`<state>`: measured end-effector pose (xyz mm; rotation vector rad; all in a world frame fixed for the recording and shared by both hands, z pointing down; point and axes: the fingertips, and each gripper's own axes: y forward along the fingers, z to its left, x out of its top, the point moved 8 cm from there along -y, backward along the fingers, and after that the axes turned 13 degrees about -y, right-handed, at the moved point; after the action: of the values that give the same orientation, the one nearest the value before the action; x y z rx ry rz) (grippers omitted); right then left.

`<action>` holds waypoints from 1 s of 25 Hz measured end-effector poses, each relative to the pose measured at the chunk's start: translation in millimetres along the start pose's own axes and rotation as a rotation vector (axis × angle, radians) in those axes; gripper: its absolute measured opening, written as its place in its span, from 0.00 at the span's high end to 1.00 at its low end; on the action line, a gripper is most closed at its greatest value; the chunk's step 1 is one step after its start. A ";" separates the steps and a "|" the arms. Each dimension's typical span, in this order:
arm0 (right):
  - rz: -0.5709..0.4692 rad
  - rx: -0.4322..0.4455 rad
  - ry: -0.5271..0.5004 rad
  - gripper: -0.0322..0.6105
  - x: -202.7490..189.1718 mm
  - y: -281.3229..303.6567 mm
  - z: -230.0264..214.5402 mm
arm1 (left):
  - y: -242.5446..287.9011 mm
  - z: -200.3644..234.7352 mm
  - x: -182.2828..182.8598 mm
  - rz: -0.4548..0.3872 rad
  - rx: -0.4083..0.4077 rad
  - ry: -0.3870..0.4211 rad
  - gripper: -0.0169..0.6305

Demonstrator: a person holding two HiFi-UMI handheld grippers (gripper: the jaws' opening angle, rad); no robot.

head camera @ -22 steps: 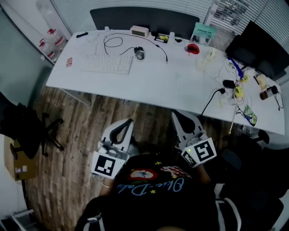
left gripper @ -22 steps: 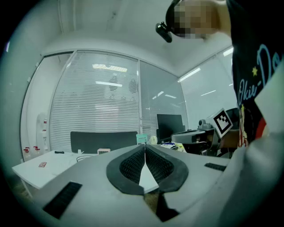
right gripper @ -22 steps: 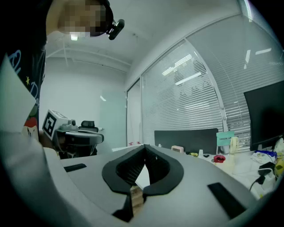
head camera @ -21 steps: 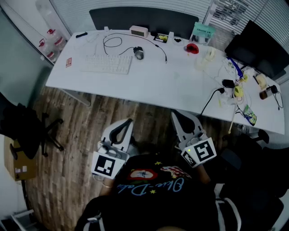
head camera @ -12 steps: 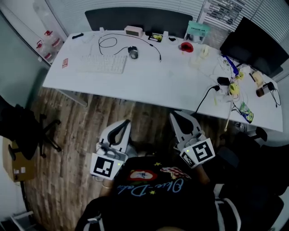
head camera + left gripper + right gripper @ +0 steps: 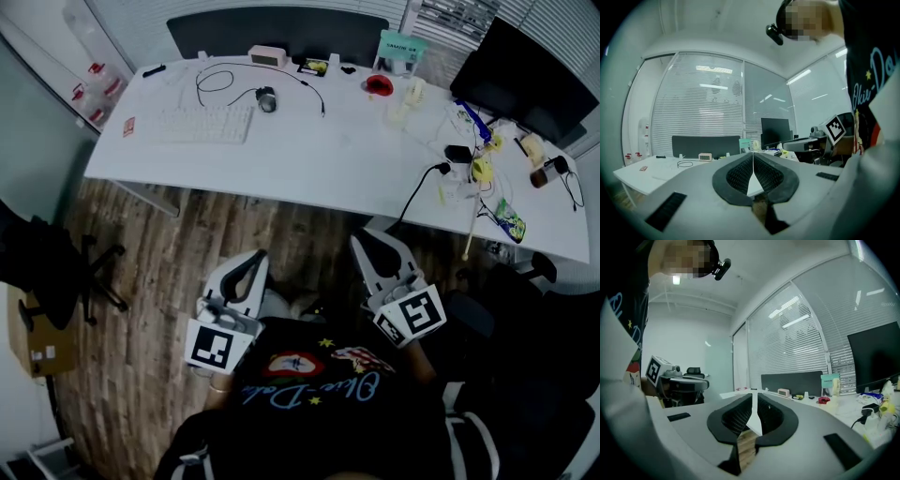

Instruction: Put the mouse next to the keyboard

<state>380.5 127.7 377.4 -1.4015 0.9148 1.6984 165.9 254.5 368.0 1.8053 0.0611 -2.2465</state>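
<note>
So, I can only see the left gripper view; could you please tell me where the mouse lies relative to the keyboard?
Observer: In the head view, the mouse lies on the white desk, just past the far right corner of the keyboard.
Operator: Thank you. Is the other gripper holding anything?
Observer: No. The right gripper has its jaws together with nothing between them.
Operator: And how close are the two grippers to the desk?
Observer: Neither reaches it. The left gripper and the right one are held near the person's body, over the wooden floor.
</note>
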 end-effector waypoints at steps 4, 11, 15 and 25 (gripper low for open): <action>-0.002 -0.009 0.001 0.93 -1.4 -2.0 0.4 | 2.1 1.5 -1.1 0.003 -0.011 -0.002 0.97; 0.018 -0.051 0.011 0.84 1.5 6.9 1.1 | 10.5 17.0 5.9 0.011 -0.059 0.001 0.97; 0.029 -0.063 0.026 0.83 4.7 24.2 9.1 | 9.6 39.3 9.8 0.006 -0.061 -0.011 0.97; 0.048 -0.080 0.024 0.78 21.0 95.0 28.5 | 8.2 117.7 31.7 -0.014 -0.070 -0.021 0.97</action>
<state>281.3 109.8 367.4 -1.4657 0.9092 1.7755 49.2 218.4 365.3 1.7508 0.1468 -2.2440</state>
